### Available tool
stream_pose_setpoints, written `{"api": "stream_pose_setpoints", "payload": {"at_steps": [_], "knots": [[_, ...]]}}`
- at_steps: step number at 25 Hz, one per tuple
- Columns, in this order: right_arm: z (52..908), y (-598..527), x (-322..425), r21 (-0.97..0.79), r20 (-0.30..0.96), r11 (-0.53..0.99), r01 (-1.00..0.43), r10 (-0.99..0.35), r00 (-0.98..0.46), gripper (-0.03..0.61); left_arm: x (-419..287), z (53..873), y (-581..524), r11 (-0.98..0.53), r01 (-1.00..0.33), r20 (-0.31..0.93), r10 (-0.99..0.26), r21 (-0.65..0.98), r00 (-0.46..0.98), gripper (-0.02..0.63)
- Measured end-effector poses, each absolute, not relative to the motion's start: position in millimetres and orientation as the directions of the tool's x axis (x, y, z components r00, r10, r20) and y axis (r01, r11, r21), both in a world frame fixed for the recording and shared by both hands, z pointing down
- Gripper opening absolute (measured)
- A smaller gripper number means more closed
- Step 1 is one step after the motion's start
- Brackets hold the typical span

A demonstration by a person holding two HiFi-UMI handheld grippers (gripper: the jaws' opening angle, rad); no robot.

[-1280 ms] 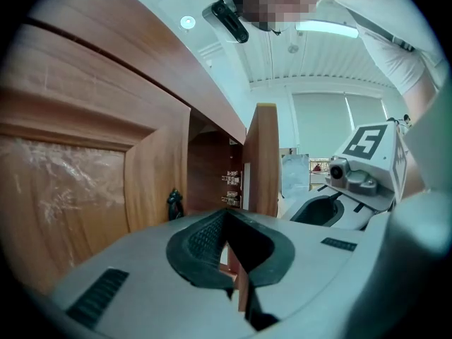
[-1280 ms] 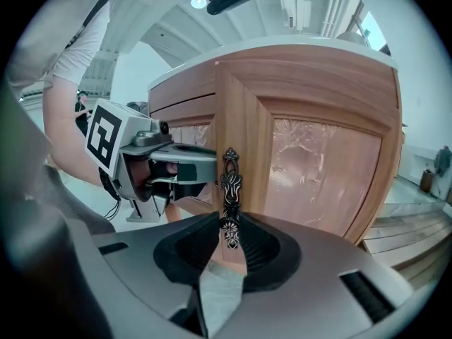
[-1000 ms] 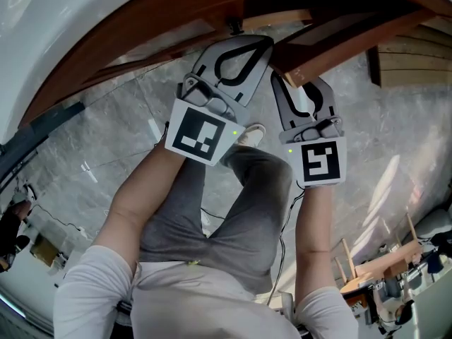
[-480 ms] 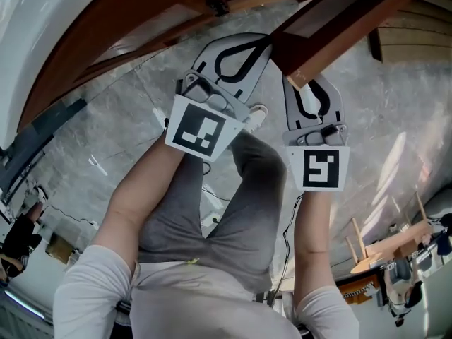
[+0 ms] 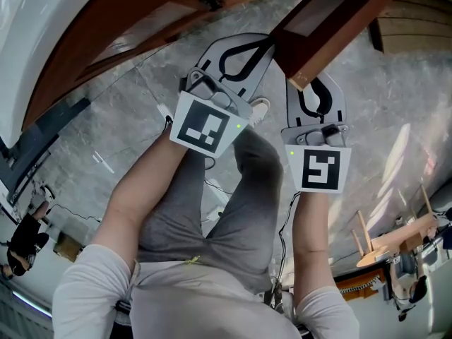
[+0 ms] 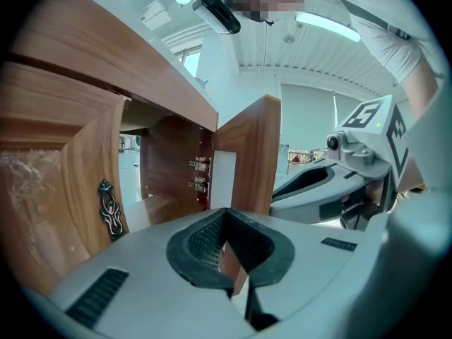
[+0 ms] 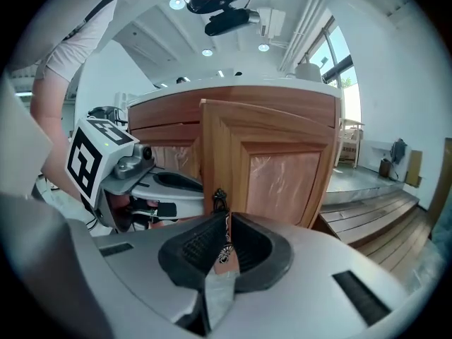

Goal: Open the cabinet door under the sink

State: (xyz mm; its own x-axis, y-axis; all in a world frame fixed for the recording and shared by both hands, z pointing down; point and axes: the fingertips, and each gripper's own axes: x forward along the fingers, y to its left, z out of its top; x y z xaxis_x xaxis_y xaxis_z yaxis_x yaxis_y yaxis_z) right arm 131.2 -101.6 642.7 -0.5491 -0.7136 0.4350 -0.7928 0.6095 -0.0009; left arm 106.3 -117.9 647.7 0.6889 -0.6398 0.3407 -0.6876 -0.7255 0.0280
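**Q:** Step in hand?

**A:** The pull. The right gripper [image 7: 226,224] is clamped on the ornate handle [image 7: 220,202] of the right cabinet door [image 7: 282,168], which stands swung well out. The left gripper [image 6: 226,214] is pressed together on nothing, just beside that door.

**Q:** Next move?

**A:** In my judgement, widen the swing along the hinge arc, then release.

**Q:** Contents?

**A:** In the cabinet interior [image 6: 166,168], only hinges [image 6: 196,175] and bare shelf show. The left door [image 6: 85,189] is closed.
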Motion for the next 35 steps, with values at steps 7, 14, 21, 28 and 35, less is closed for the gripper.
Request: {"api": "stream_pose_setpoints", "payload": {"at_steps": [7,14,21,28,35], "knots": [[637,-92,146,-0.026,0.442,0.578,-0.816,-0.725,-0.528,0.049,123,648,-110,-0.739,-0.672,0.358,-0.617,0.043,0.701,0.006],[638,-82,172,-0.041,0.465,0.542,-0.839,-0.733,-0.496,0.049,150,647,-100,-0.755,-0.653,0.37,-0.588,0.068,0.719,0.005],[639,-72,213,-0.068,0.491,0.479,-0.875,-0.748,-0.447,0.049,189,645,-86,-0.804,-0.589,0.377,-0.521,0.086,0.766,0.006],[641,-67,268,-0.064,0.527,0.392,-0.918,-0.768,-0.364,0.049,238,646,-75,-0.834,-0.54,0.39,-0.463,0.113,0.796,0.006],[633,-64,310,-0.065,0.529,0.348,-0.935,-0.783,-0.328,0.049,284,642,-77,-0.85,-0.515,0.397,-0.437,0.111,0.807,0.008]]}}
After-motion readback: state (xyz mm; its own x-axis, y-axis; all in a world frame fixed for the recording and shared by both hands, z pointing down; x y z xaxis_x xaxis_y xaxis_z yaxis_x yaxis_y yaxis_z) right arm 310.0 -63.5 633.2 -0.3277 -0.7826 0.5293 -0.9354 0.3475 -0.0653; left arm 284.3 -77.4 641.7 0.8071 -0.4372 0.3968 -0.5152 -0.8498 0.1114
